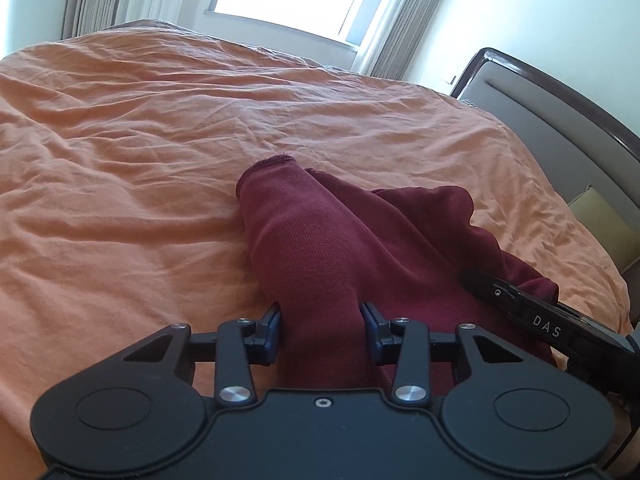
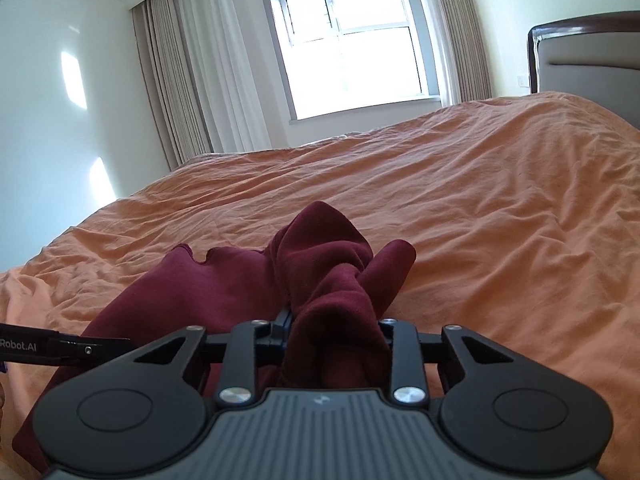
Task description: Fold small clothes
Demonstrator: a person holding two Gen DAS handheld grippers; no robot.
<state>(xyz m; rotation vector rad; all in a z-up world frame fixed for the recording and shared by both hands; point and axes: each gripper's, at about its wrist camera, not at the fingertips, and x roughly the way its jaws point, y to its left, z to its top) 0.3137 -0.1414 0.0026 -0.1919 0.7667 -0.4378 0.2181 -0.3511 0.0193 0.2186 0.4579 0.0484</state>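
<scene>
- nearest the lens, the left gripper: its blue pads are seen on either side of a band of the maroon garment; the jaws stand apart with cloth between them, and whether the cloth is actually pinched cannot be told
- the right gripper: a bunched wad of the same garment is heaped over and between the fingers; the right fingertip is covered by cloth, so its state likewise cannot be told
- location of the garment: spread on the orange bedcover, near the bed's close edge, one hemmed end lying flat and forward in the left wrist view, the other end crumpled at the right gripper
- background: window, curtains, headboard
- risk, judged: the wad at the right gripper may be carried into the fold as a lump, since several layers appear gathered together
- risk, judged: the loose bedcover may be caught along with the cloth, because both are soft and in contact
</scene>
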